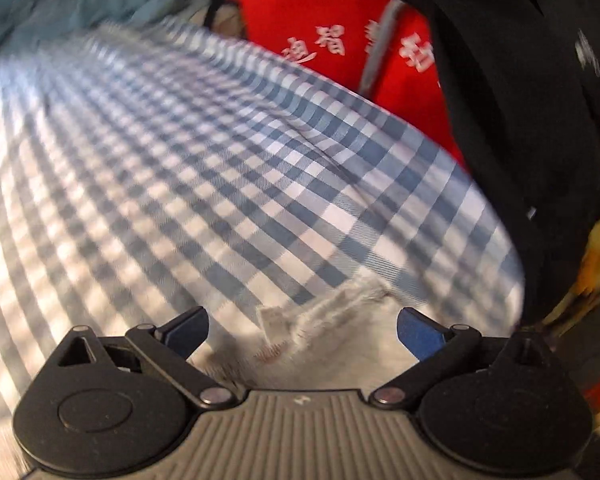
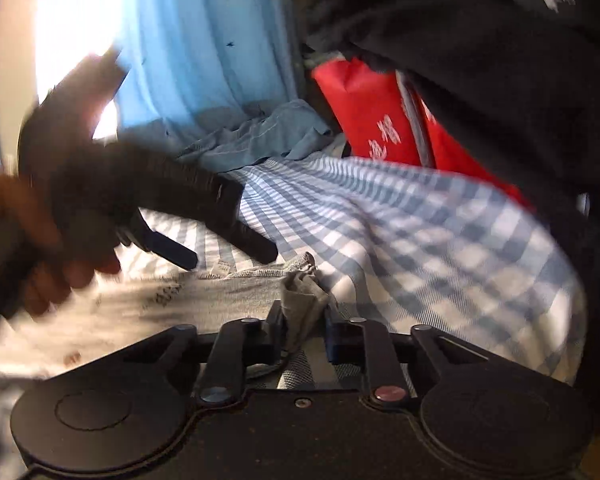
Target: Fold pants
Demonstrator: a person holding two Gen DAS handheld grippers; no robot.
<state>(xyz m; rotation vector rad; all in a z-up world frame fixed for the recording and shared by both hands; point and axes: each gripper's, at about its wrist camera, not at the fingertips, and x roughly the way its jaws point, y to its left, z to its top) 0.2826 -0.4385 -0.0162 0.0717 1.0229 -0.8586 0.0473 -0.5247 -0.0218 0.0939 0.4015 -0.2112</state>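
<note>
Down at the bottom of the left wrist view, the left tool (image 1: 302, 330) is spread wide with nothing between its fingers, hovering over the pale gray pants (image 1: 340, 332) on a blue checked sheet (image 1: 220, 168). Rightward in the other view, the right tool (image 2: 304, 336) pinches a bunched corner of the pants (image 2: 236, 284) at bottom center, with a red bag (image 2: 376, 120) at upper right.

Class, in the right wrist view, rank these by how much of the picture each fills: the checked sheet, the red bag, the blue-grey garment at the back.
1. checked sheet, largest by far.
2. red bag.
3. blue-grey garment.
The last two look close; both are partly hidden and farther from the camera, so their order is unsure.
</note>
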